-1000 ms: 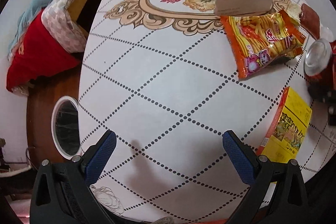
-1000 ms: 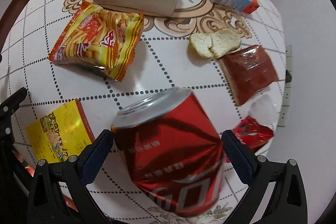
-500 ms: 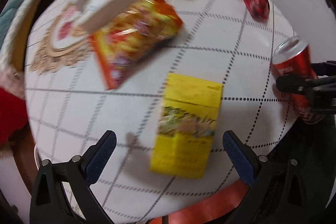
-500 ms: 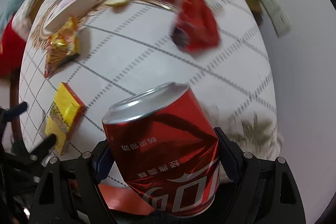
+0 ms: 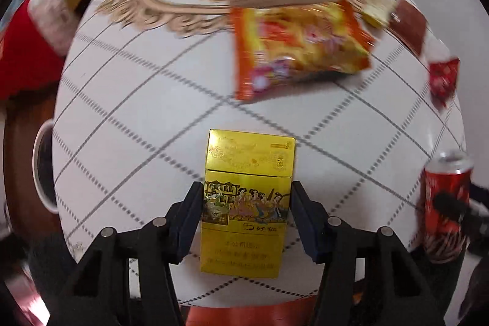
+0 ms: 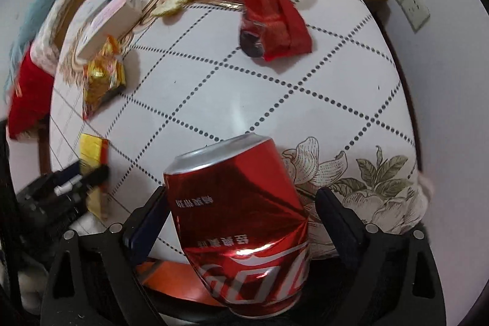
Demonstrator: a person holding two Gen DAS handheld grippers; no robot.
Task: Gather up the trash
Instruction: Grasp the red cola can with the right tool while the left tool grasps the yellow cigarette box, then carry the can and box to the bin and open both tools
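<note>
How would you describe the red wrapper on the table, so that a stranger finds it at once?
On the round white table with dotted diamond lines, look past the red can. The red wrapper lies crumpled there, torn open, flat, unlike the orange snack bag.

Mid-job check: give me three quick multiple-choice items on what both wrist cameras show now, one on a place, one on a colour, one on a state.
1. Where is the yellow box?
A. Between the left gripper's fingers
B. Under the snack bag
C. On the floor

2. What colour is the can at the right gripper?
A. Blue
B. Red
C. Green

3. What shape is the can in?
A. Flattened to a disc
B. Dented and creased
C. Smooth, undamaged

Answers: 1 A, both fingers press the box's sides above the table. 2 B, its wall is shiny red with white lettering. 3 B, creases fan across its side.
</note>
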